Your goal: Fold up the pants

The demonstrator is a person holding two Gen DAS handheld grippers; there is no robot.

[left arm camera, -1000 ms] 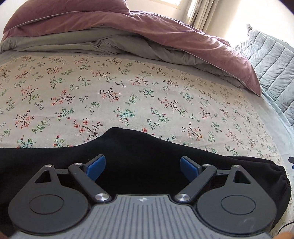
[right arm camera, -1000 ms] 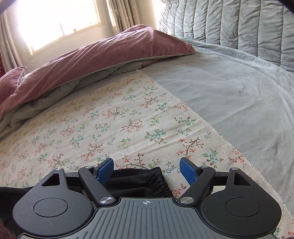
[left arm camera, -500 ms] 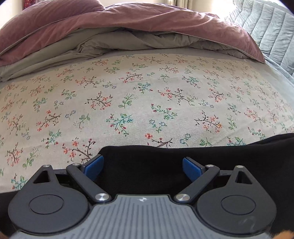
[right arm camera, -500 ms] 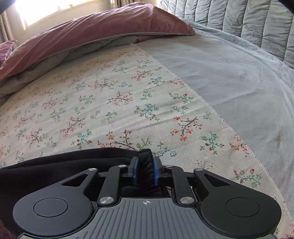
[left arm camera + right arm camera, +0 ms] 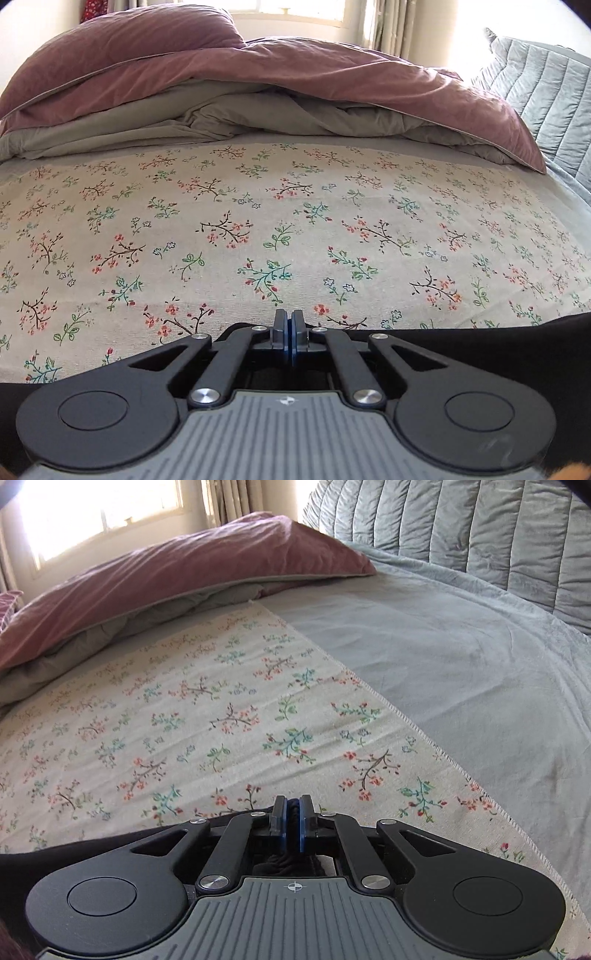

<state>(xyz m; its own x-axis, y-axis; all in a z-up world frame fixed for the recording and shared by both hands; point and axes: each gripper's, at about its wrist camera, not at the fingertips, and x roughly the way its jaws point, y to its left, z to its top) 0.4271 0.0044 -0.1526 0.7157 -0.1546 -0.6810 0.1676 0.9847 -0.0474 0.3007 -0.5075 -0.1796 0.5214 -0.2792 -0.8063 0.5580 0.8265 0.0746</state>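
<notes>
1. Both grippers sit low at the near edge of the black pants (image 5: 498,343), which lie on a floral sheet (image 5: 280,221) spread over the bed.
2. Left gripper (image 5: 288,334): blue pads pressed together. Black fabric runs under and behind the fingers, but the left wrist view doesn't show cloth between the pads, so can't confirm a pinch.
3. Right gripper (image 5: 291,821): clamped on a bunched, ribbed bit of pants (image 5: 74,843), visible as a dark strip between the blue pads.
4. Pants extend left from the right gripper and right from the left gripper, flat on the sheet.
5. Behind: mauve duvet (image 5: 295,77) piled over grey bedding (image 5: 147,129).
6. Right of the floral sheet (image 5: 184,720): plain grey cover (image 5: 461,664), quilted grey headboard (image 5: 480,528) beyond it.
</notes>
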